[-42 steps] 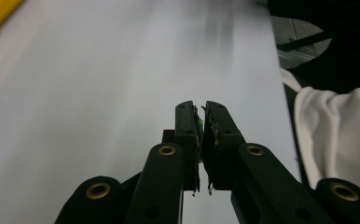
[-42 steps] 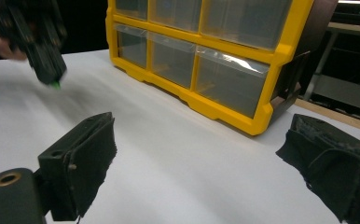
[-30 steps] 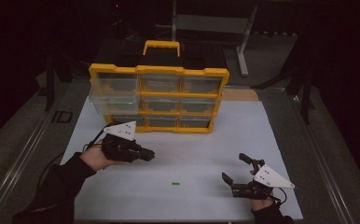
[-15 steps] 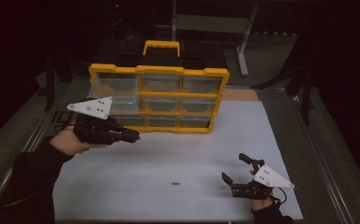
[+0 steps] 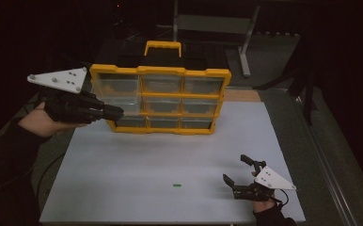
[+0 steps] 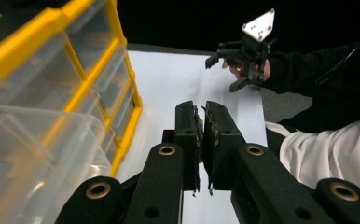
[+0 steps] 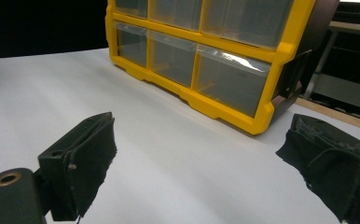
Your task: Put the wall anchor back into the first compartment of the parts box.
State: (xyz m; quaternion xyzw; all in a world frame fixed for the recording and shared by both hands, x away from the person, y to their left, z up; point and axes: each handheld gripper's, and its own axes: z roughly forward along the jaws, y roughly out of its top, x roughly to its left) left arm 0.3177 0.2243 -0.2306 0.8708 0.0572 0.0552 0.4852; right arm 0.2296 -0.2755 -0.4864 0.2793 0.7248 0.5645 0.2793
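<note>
Counter: carrying everything, the white rectangular counter (image 5: pixel 170 155) lies under dim light.
Organiser: the yellow plastic drawer cabinet with clear drawers (image 5: pixel 161 99) stands upright at the counter's far edge.
Left gripper: the black two-jaw left gripper (image 5: pixel 116 113) hangs raised at the cabinet's left end, jaws pressed together, a sliver of green between them.
Right gripper: the black right gripper (image 5: pixel 238 172) rests near the counter's front right corner, jaws spread wide, nothing between.
Scrap: a small green piece (image 5: pixel 177 185) lies on the counter, left of the right gripper.
</note>
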